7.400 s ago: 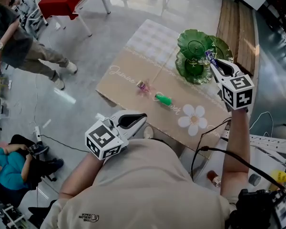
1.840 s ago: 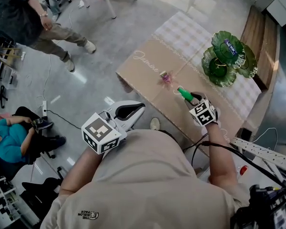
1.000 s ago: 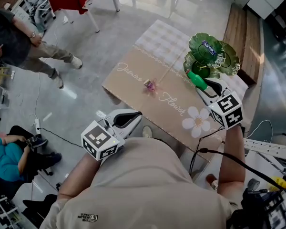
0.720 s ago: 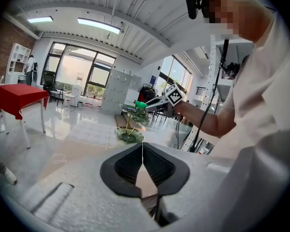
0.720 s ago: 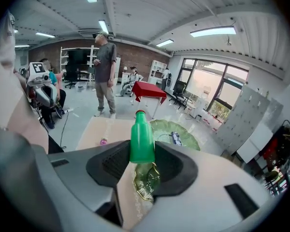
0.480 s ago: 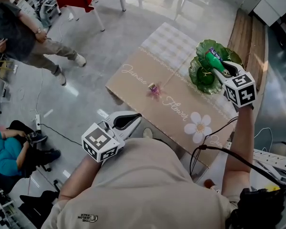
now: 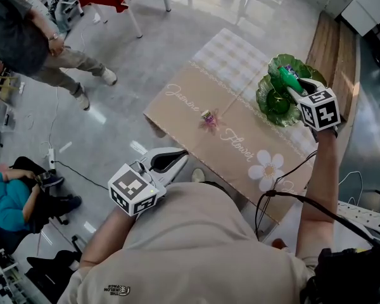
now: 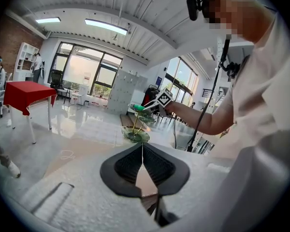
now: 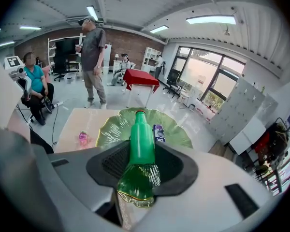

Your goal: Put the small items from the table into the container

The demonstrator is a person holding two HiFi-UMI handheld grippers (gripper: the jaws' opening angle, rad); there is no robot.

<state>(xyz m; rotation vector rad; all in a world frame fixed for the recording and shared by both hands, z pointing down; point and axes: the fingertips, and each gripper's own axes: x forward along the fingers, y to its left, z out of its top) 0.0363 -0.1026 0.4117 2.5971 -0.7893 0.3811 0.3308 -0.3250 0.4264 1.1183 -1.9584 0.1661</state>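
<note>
Hovering my right gripper (image 9: 142, 154) over the dish (image 9: 108, 127), I have the jaws set fairly wide but clamped firm on the bottle (image 9: 141, 139). Both pads press its green body, and the neck pokes out past the tips, angled down toward the top tier. I take that tilt as the way to let it slide in neck first rather than drop flat. A packet (image 9: 158, 132) already lies in that tier, just beside the neck as I look along the jaws, so I want the bottle to land on the bare glass to its left. From the head view the gripper sits above the tiered dish at the table's (image 7: 190, 100) far right edge. One pink item (image 7: 209, 118) lies out on the tabletop, well apart from the dish, so I judge the job partly done. My left gripper (image 8: 142, 149) is held back near my body, off the near edge, with its jaws pressed together and nothing between them. It looks parked there to stay clear of the working side. Next call, I reckon: lower a touch and open, gently, since the tier looks shallow and a round bottle could roll over the rim.
</note>
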